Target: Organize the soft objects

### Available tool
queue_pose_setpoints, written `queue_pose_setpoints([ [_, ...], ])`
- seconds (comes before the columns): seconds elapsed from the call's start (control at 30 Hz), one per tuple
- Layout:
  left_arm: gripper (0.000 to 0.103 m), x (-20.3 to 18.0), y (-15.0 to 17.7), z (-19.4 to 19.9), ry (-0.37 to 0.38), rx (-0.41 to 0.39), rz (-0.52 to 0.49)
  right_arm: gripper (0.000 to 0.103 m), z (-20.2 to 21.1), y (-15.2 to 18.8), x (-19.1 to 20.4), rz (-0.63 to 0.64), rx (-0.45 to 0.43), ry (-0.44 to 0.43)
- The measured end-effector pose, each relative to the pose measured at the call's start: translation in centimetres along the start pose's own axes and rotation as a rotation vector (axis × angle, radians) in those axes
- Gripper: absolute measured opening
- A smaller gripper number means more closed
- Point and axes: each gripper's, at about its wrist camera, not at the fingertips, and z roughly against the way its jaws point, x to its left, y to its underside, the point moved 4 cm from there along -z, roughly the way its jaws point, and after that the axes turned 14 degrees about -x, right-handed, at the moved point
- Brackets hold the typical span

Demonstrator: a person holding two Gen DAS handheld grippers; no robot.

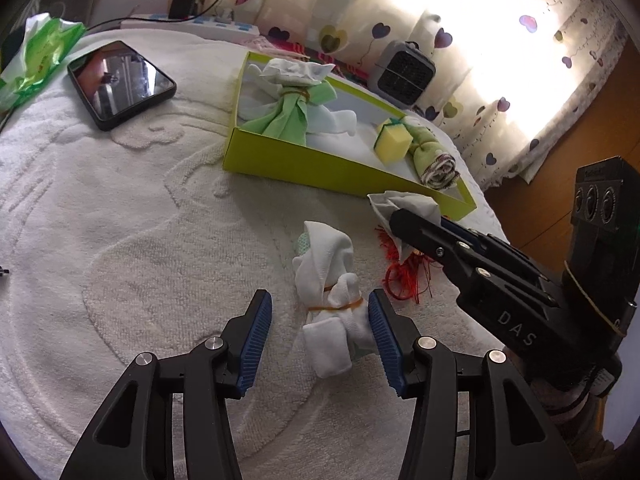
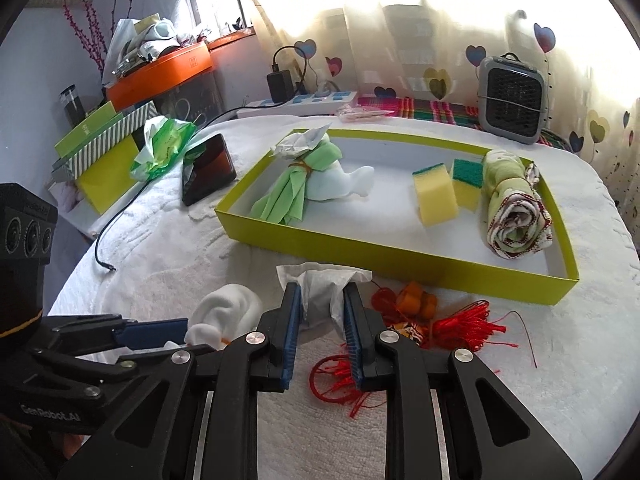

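Clamping a crumpled white tissue (image 2: 320, 284) between its blue pads, the right gripper (image 2: 322, 312) hangs above a red tassel ornament (image 2: 460, 326) on the white towel (image 1: 120, 220). At its nine o'clock, the left gripper (image 1: 320, 320) stands wide apart around a white sock bundle (image 1: 328, 300), one pad touching it. The lime-green tray (image 2: 360, 250) lies at twelve o'clock, holding sponges (image 2: 434, 196) and a rolled cloth (image 2: 512, 208).

On the worktop (image 2: 560, 360) a tray (image 2: 384, 248) stands at the far side. In it: a tied cloth bundle (image 2: 298, 184) at left, two sponges (image 2: 434, 194) in the middle, a rolled towel (image 2: 514, 208) at right. A phone (image 2: 208, 168) lies left of the tray. Before the tray lie a banded sock bundle (image 1: 332, 284) and, to its right, a tassel (image 2: 464, 324).
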Motion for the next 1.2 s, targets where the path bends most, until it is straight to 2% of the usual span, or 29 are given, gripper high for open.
queue_pose_setpoints([
  [0.2,0.049,-1.5,0.2,-0.5,-0.075,-0.001,-0.11,0.022,0.9,-0.1,-0.5,-0.018,-0.018,0.007],
  [0.37,0.049,-2.0,0.4,-0.6,-0.106,-0.013,-0.156,0.022,1.4,0.0,-0.9,-0.029,-0.025,0.014],
  [0.4,0.048,-2.0,0.5,-0.6,-0.108,-0.014,-0.16,0.022,1.5,0.0,-1.0,-0.031,-0.026,0.015],
  [0.5,0.037,-2.3,0.5,-0.6,-0.093,-0.018,-0.169,0.022,1.6,0.1,-1.1,-0.036,-0.026,0.017],
  [0.63,0.032,-2.8,0.5,-0.5,-0.097,-0.027,-0.185,0.022,1.8,0.2,-1.3,-0.041,-0.028,0.018],
  [1.2,0.031,-3.4,-0.3,0.7,-0.097,-0.069,-0.192,0.022,2.6,0.2,-1.8,-0.059,-0.041,0.021],
])
